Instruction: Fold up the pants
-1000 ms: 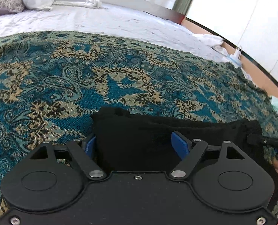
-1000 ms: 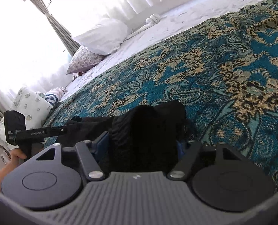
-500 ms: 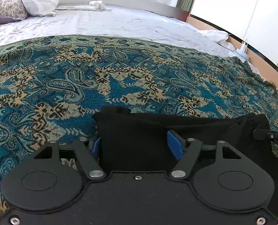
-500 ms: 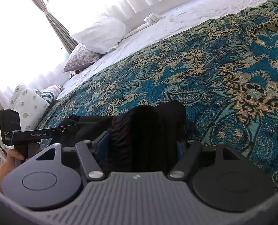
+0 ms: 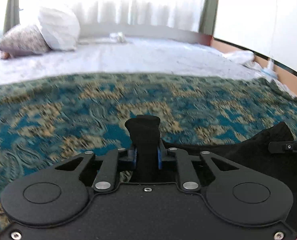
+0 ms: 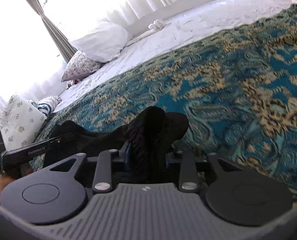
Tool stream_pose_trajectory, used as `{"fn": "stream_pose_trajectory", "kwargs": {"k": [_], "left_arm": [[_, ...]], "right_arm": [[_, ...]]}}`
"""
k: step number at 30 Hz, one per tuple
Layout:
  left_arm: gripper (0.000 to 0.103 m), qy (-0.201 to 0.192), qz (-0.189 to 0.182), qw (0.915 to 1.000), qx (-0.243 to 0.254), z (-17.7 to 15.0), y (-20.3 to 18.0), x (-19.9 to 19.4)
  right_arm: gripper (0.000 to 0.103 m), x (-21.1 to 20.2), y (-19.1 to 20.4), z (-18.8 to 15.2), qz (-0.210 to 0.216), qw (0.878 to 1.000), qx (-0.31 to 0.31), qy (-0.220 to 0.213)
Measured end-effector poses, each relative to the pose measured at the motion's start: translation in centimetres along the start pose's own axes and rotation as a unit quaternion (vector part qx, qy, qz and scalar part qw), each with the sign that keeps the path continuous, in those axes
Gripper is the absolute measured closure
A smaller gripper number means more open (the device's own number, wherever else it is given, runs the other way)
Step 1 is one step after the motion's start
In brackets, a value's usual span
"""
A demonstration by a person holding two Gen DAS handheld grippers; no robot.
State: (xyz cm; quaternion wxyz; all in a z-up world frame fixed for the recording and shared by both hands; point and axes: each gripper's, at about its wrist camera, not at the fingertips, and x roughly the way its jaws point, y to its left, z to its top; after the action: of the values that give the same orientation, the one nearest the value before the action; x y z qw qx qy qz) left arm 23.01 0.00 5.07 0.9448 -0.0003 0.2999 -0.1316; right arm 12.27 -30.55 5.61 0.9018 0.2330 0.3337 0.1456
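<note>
Left gripper (image 5: 147, 156) and right gripper (image 6: 146, 156) each clench one end of the black pants (image 6: 154, 128), stretched sideways between them above the blanket (image 6: 238, 92).

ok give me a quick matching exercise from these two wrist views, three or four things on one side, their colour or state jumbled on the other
Things:
1. left gripper
2. pants
3. bedspread
4. pillow

States:
A. plain white, at the head of the bed
B. teal and tan paisley
C. shut on black cloth
D. black, bunched between the fingers

Pairs: 1-C, 2-D, 3-B, 4-A
</note>
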Motion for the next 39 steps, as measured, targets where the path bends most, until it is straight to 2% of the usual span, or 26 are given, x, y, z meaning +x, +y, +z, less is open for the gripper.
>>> {"fn": "stream_pose_trajectory", "kwargs": {"k": [3, 7, 11, 18, 21, 22, 25, 27, 28, 29, 30, 34, 39], "left_arm": [[0.086, -0.013, 0.024, 0.9996, -0.012, 0.8, 0.8, -0.1], [0.086, -0.01, 0.051, 0.9976, -0.045, 2.8, 2.9, 0.9], [0.086, -0.007, 0.09, 0.9944, -0.055, 4.2, 4.7, 2.8], [0.082, 0.036, 0.135, 0.9883, -0.061, 3.1, 6.1, 7.1], [0.079, 0.039, 0.151, 0.9866, -0.049, 2.7, 5.5, 7.7], [0.077, 0.042, 0.154, 0.986, -0.046, 2.7, 5.3, 7.9], [0.07, 0.05, 0.169, 0.9838, -0.034, 2.9, 4.9, 8.1], [0.064, 0.05, 0.171, 0.9836, -0.028, 2.9, 4.6, 7.5], [0.057, 0.053, 0.169, 0.9839, -0.026, 2.8, 4.4, 7.1], [0.048, 0.053, 0.168, 0.9841, -0.024, 2.8, 4.4, 6.7], [0.045, 0.051, 0.168, 0.9843, -0.02, 2.5, 4.1, 6.0], [0.042, 0.036, 0.165, 0.9857, 0.001, 1.4, 3.0, 3.1], [0.036, 0.013, 0.136, 0.9906, 0.006, -0.8, 1.0, -1.3]], "right_arm": [[0.07, 1.5, 1.0, 1.5, -0.003, 1.0, -0.002, -0.003], [0.071, 4.8, 2.4, 3.7, -0.009, 1.0, -0.004, -0.001], [0.071, 8.6, 3.7, 5.5, -0.008, 1.0, -0.011, 0.003], [0.069, 12.5, 4.5, 5.9, -0.044, 0.998, -0.039, 0.021], [0.058, 12.8, 3.7, 5.2, -0.052, 0.998, -0.037, 0.017], [0.046, 12.9, 3.4, 5.0, -0.057, 0.998, -0.035, 0.015], [0.042, 12.9, 3.1, 5.1, -0.06, 0.998, -0.015, 0.011], [0.036, 12.3, 3.8, 5.2, -0.074, 0.997, -0.024, 0.011], [0.032, 11.9, 4.4, 5.2, -0.084, 0.996, -0.036, 0.008], [0.031, 11.3, 5.0, 5.0, -0.096, 0.994, -0.052, 0.005], [0.031, 10.9, 5.3, 4.9, -0.104, 0.993, -0.062, 0.003], [0.031, 7.6, 6.7, 3.9, -0.131, 0.987, -0.093, -0.022], [0.029, 4.4, 9.2, 1.6, -0.129, 0.981, -0.143, -0.036]]}}
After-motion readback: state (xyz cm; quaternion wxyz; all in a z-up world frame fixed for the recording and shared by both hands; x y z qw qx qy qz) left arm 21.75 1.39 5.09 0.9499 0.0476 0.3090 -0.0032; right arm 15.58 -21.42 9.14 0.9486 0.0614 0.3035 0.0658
